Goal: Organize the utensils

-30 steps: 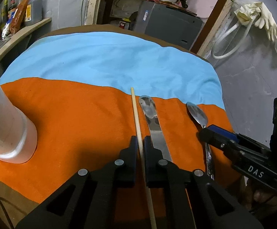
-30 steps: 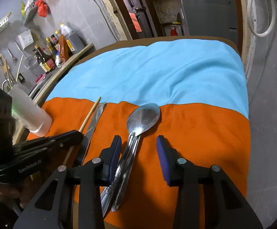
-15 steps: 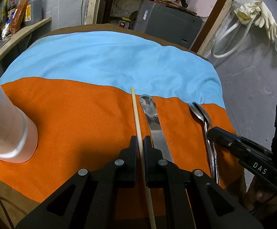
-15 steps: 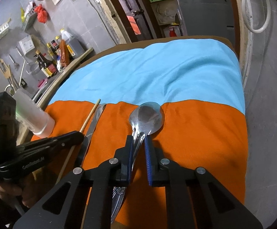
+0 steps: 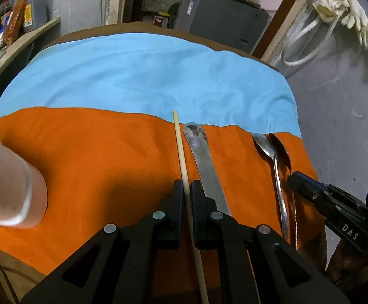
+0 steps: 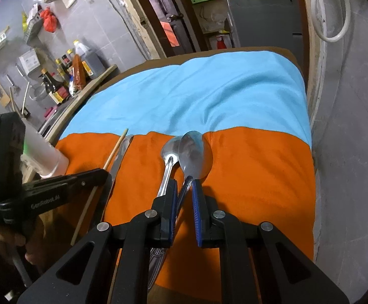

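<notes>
A: Status. Left claw [image 5: 187, 197] is pinched on the wooden chopstick [image 5: 181, 152], which lies flat on the orange cloth [image 5: 95, 157], lower centre of the left view. Right claw [image 6: 184, 195] has just been closing and now nips the neck of the larger spoon [image 6: 195, 155], centre of the right view.

B: Second spoon?

A: The smaller spoon [image 6: 168, 162] sits just left of the held one, bowls overlapping. I can't tell whether its handle is also caught between the pads. Lift slowly and straight, and check that only one comes up.

B: The chopstick grip?

A: Near mid-length, so I'd expect it to stay level. Keep it pinched and raise it before swinging.

B: Obstacles?

A: The butter knife [image 5: 204, 162] lies right beside the chopstick, nearly parallel. A sideways drag would nudge it. The translucent cup [image 5: 9, 190], at the left edge of the left view, is probably the holder. It's tall and looks light, so approach from above. Both claws are close together, so move them one at a time.
</notes>
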Demonstrator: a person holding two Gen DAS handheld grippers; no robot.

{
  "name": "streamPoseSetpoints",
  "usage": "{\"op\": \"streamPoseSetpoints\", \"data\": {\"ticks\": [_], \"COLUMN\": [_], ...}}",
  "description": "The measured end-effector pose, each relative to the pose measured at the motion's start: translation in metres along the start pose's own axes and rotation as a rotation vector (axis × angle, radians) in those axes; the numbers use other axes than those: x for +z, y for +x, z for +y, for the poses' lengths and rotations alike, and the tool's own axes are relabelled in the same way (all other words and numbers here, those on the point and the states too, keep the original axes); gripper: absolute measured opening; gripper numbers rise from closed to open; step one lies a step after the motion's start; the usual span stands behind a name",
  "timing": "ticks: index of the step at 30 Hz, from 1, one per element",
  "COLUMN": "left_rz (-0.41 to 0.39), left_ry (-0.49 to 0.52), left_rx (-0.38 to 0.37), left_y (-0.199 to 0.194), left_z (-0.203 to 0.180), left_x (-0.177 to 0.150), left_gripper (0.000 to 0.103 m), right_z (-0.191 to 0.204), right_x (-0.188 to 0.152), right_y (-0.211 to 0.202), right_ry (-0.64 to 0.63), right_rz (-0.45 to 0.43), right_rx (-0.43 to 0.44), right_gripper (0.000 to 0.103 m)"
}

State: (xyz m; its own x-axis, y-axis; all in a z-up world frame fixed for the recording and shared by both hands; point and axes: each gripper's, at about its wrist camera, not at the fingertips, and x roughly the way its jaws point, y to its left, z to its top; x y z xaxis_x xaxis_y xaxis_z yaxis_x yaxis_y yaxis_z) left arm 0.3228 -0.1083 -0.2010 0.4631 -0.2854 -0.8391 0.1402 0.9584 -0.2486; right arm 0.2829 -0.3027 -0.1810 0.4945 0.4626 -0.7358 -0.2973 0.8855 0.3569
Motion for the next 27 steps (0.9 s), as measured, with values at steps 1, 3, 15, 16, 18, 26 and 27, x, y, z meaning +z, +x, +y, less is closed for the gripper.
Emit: {"op": "streamPoseSetpoints", "data": {"ticks": [1, 3, 15, 16, 18, 26, 27], "left_rz": [0.011, 0.028, 0.036, 0.038, 0.042, 0.057, 0.057], "left_ry": [0.002, 0.010, 0.010, 0.010, 0.010, -0.002, -0.002], "left_rx": [0.003, 0.011, 0.015, 0.015, 0.015, 0.008, 0.010], "left_y": [0.001, 0.002, 0.002, 0.002, 0.002, 0.000, 0.000], "left_z": [0.000, -0.002, -0.001, -0.001, -0.001, 0.000, 0.000], "left_x": [0.002, 0.005, 0.004, 0.004, 0.005, 0.007, 0.007], "left_gripper": [0.005, 0.005, 0.005, 0.005, 0.005, 0.005, 0.005], "right_z": [0.001, 0.002, -0.012, -0.013, -0.016, -0.008, -0.011], "right_x": [0.001, 0.004, 0.003, 0.003, 0.004, 0.006, 0.005], "right_y": [0.002, 0.006, -0.008, -0.008, -0.006, -0.005, -0.007], "right_ry": [0.000, 0.004, 0.090, 0.092, 0.106, 0.080, 0.086], "right_rz": [0.008, 0.030, 0.023, 0.025, 0.035, 0.046, 0.042], "right_rx": [0.001, -0.002, -0.025, -0.023, -0.002, -0.045, -0.051], "right_gripper": [0.010, 0.010, 0.009, 0.009, 0.009, 0.009, 0.009]}}
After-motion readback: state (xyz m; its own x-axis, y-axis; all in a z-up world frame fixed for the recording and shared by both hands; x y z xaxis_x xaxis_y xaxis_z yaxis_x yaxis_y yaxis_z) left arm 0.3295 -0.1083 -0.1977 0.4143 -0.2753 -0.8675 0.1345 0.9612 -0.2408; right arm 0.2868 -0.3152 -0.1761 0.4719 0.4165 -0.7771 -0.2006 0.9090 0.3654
